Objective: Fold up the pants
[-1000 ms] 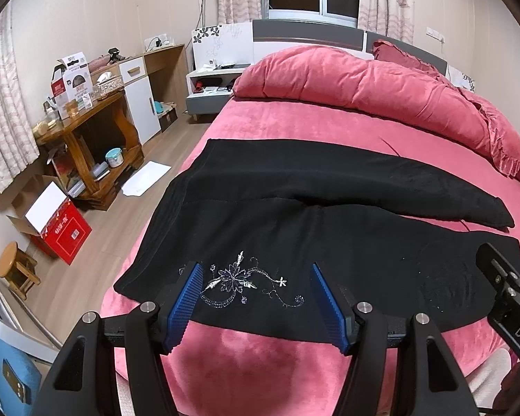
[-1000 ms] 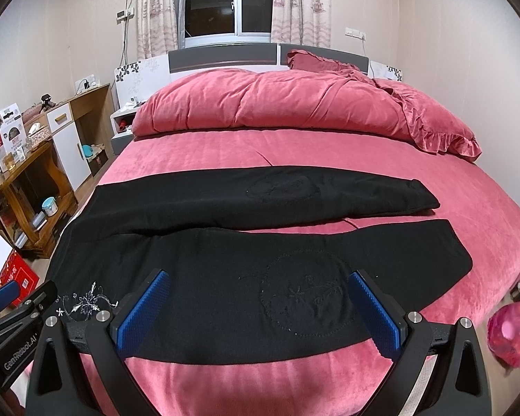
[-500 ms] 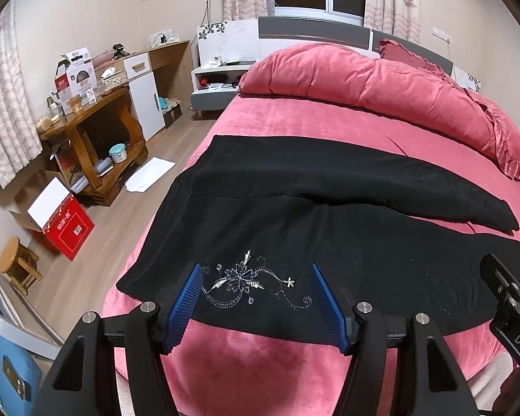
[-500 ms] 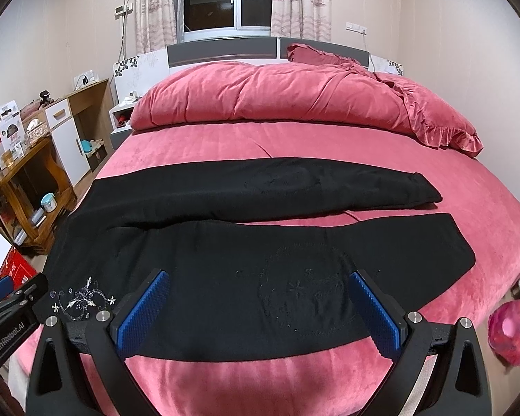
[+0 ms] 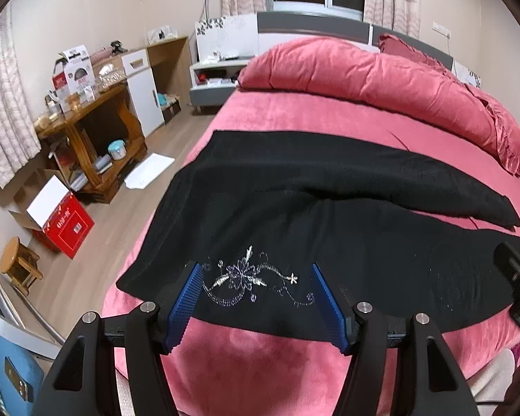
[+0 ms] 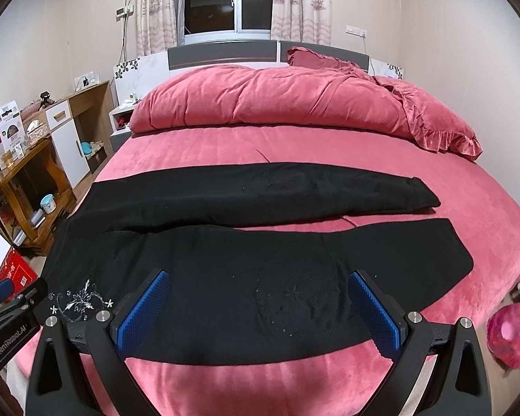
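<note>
Black pants (image 5: 329, 222) lie spread flat on the pink bed (image 5: 294, 118), waist toward the left edge, both legs running right. Silver flower embroidery (image 5: 246, 277) marks the near hip. My left gripper (image 5: 256, 274) is open and empty, hovering over the embroidery near the pants' front edge. In the right wrist view the pants (image 6: 246, 242) fill the middle, and my right gripper (image 6: 258, 284) is open and empty above the near leg's thigh. The left gripper's body (image 6: 10, 315) shows at that view's left edge.
A pink duvet (image 6: 277, 100) and pillow (image 6: 433, 118) are piled at the headboard. Left of the bed stand a wooden shelf unit (image 5: 86, 145), a red box (image 5: 62, 225) and a small stool (image 5: 17, 263). A pink bag (image 6: 509, 329) lies on the floor at right.
Both grippers have moved slightly forward and lower toward the pants' near edge. The pants have not moved. Both grippers stay open.
</note>
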